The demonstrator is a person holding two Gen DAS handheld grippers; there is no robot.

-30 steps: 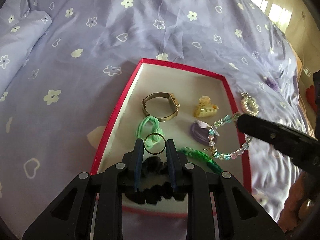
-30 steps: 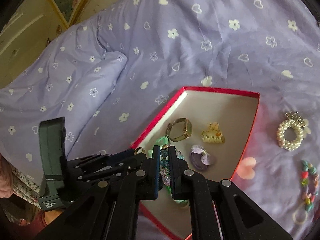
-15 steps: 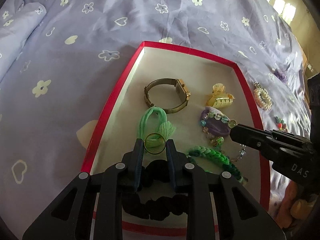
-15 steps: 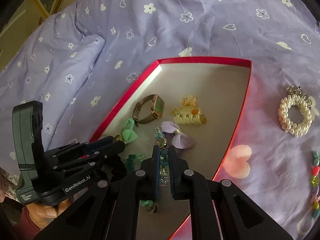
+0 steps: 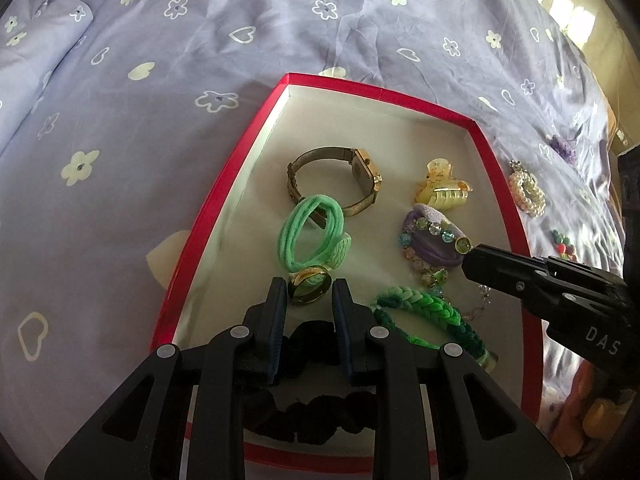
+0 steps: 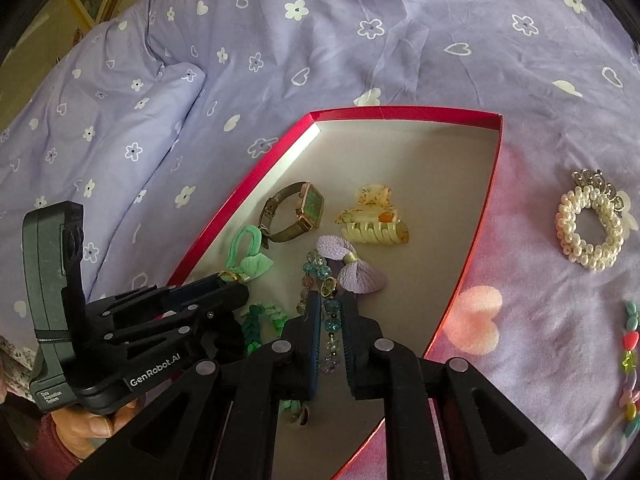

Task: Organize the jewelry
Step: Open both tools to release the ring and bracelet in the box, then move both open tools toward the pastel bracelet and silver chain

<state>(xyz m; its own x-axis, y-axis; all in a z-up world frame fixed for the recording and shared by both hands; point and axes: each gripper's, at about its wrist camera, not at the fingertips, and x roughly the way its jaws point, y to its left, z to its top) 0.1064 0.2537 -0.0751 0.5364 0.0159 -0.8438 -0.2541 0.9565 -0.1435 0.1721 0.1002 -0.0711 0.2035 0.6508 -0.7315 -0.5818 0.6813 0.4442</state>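
Left wrist view shows the red-rimmed box (image 5: pixel 224 196) already holding a gold watch (image 5: pixel 340 178), mint hair tie (image 5: pixel 310 238), yellow claw clip (image 5: pixel 442 192), purple bow (image 5: pixel 432 240), green braided band (image 5: pixel 432 312) and black scrunchie (image 5: pixel 320 412). Inside it, the left gripper (image 5: pixel 310 300) clamps a gold ring (image 5: pixel 309 285), and the right gripper (image 6: pixel 332 316) is parting its jaws around a beaded bracelet (image 6: pixel 320 276). Outside the box, a pearl scrunchie (image 6: pixel 592 232) and coloured bead chain (image 6: pixel 629 360) remain, so the task seems well advanced but unfinished.
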